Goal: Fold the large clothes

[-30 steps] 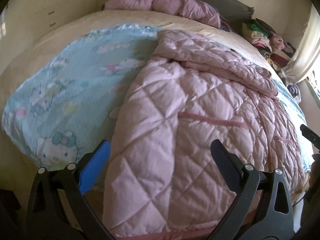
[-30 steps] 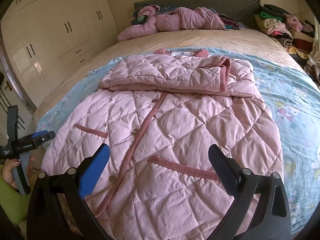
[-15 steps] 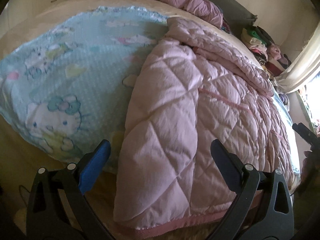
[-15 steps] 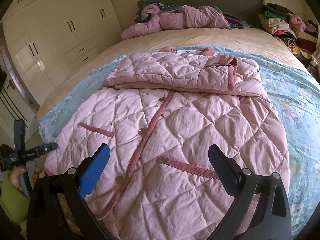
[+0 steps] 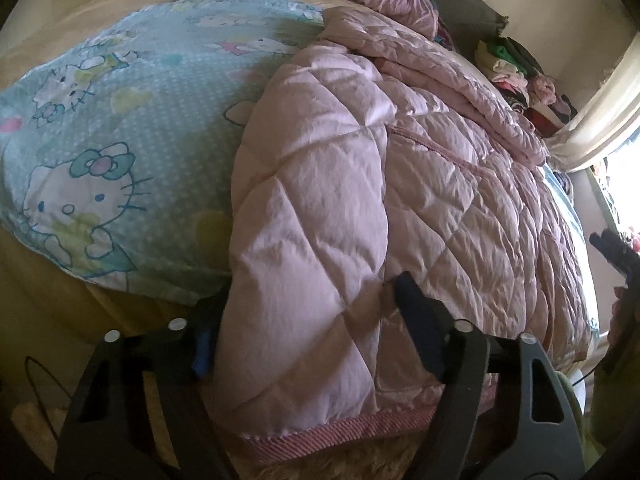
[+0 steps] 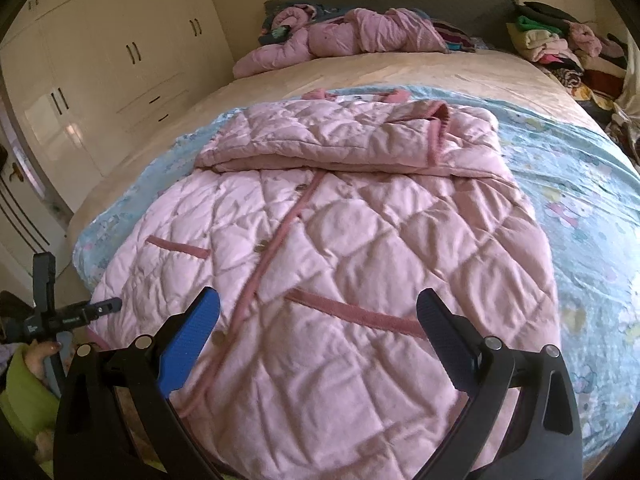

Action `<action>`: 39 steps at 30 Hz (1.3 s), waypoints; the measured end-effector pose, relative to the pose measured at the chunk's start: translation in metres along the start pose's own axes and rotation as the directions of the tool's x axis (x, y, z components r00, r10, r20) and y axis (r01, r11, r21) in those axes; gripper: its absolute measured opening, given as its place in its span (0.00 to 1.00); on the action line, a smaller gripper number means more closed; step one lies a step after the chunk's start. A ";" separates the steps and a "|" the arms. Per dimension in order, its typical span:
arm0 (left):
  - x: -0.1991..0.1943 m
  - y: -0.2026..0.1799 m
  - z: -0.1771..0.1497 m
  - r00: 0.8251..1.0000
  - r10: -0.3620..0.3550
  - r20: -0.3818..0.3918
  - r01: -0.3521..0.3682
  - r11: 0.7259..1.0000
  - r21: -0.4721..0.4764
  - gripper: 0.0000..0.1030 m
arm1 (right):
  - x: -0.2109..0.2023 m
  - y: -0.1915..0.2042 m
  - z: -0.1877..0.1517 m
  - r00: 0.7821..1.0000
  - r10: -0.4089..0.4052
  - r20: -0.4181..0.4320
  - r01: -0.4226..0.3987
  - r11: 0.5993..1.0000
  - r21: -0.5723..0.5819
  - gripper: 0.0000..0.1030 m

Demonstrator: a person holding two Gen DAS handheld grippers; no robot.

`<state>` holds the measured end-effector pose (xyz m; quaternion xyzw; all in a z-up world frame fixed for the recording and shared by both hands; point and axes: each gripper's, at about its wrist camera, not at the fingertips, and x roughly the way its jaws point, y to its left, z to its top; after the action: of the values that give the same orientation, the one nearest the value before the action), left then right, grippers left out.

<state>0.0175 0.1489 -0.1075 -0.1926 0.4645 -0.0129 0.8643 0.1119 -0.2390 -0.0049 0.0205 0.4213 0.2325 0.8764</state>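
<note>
A pink quilted coat (image 6: 340,248) lies front up on the bed, sleeves folded across its chest, hem toward me. In the left wrist view the coat (image 5: 360,200) fills the frame, and my left gripper (image 5: 304,328) is open with its fingers on either side of the coat's lower left corner; the blue pad is half hidden behind the fabric. My right gripper (image 6: 318,336) is open and empty, hovering above the hem near the lower pocket trim (image 6: 352,312). The left gripper also shows at the left edge of the right wrist view (image 6: 72,316).
A blue Hello Kitty sheet (image 5: 112,152) lies under the coat on the beige bed (image 6: 400,72). Another pink garment (image 6: 340,36) lies by the headboard. A pile of clothes (image 6: 560,48) sits at the far right. White wardrobes (image 6: 100,72) stand on the left.
My left gripper has dropped and moved forward onto the coat's lower left corner, fingers now straddling it. My right gripper has moved slightly closer over the hem.
</note>
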 end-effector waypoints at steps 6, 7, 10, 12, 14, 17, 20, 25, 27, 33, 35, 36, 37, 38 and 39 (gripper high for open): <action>-0.003 0.004 -0.001 0.999 -0.031 0.030 0.033 0.998 -0.049 0.31 | -0.014 -0.028 -0.016 0.999 -0.048 -0.022 0.048 0.998 0.028 0.95; -0.006 0.003 -0.001 0.999 -0.036 0.039 0.038 0.998 -0.049 0.27 | -0.016 -0.032 -0.019 0.998 -0.054 -0.029 0.055 0.998 0.030 0.95; -0.013 -0.003 0.001 0.998 -0.034 0.060 0.035 0.999 -0.027 0.20 | -0.023 -0.046 -0.028 0.996 -0.074 -0.058 0.076 0.996 0.036 0.95; -0.018 -0.007 0.003 0.997 -0.036 0.074 0.038 0.999 -0.018 0.18 | -0.028 -0.057 -0.036 0.992 -0.093 -0.081 0.096 0.995 0.040 0.95; -0.022 -0.009 0.006 0.996 -0.042 0.083 0.043 0.999 -0.014 0.16 | -0.033 -0.068 -0.045 0.988 -0.116 -0.106 0.121 0.992 0.044 0.95; -0.028 -0.012 0.010 0.994 -0.047 0.103 0.048 0.999 -0.008 0.15 | -0.037 -0.082 -0.059 0.981 -0.132 -0.144 0.143 0.987 0.067 0.95; -0.032 -0.016 0.014 0.991 -0.053 0.121 0.054 0.999 -0.004 0.14 | -0.042 -0.093 -0.071 0.974 -0.137 -0.179 0.153 0.985 0.076 0.95; -0.033 -0.016 0.017 0.990 -0.056 0.128 0.058 0.998 -0.009 0.14 | -0.045 -0.104 -0.090 0.968 -0.079 -0.237 0.112 0.985 0.129 0.95; -0.032 -0.015 0.015 0.991 -0.054 0.125 0.056 0.998 -0.013 0.14 | -0.043 -0.108 -0.097 0.965 -0.051 -0.256 0.097 0.981 0.169 0.95; -0.030 -0.013 0.014 0.993 -0.042 0.114 0.044 0.999 -0.016 0.16 | -0.037 -0.113 -0.116 0.957 0.020 -0.290 0.056 0.967 0.250 0.81; -0.029 -0.012 0.013 0.995 -0.032 0.098 0.034 0.999 -0.020 0.18 | -0.039 -0.115 -0.122 0.957 0.035 -0.287 0.046 0.962 0.270 0.76; -0.029 -0.011 0.013 0.995 -0.026 0.094 0.028 0.999 -0.020 0.20 | -0.041 -0.115 -0.123 0.958 0.047 -0.283 0.036 0.959 0.281 0.74; -0.029 -0.009 0.012 0.996 -0.023 0.091 0.025 0.999 -0.023 0.22 | -0.042 -0.116 -0.124 0.958 0.052 -0.283 0.031 0.959 0.283 0.72; -0.028 -0.007 0.011 0.996 -0.022 0.086 0.024 0.999 -0.029 0.23 | -0.043 -0.116 -0.125 0.957 0.056 -0.285 0.028 0.959 0.284 0.71; -0.028 -0.006 0.011 0.997 -0.016 0.081 0.019 0.999 -0.034 0.26 | -0.044 -0.116 -0.127 0.954 0.063 -0.294 0.025 0.958 0.286 0.70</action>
<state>0.0113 0.1528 -0.0783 -0.2121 0.4275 -0.0045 0.8788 0.0386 -0.3814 -0.0812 0.1157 0.5784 0.1778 0.7877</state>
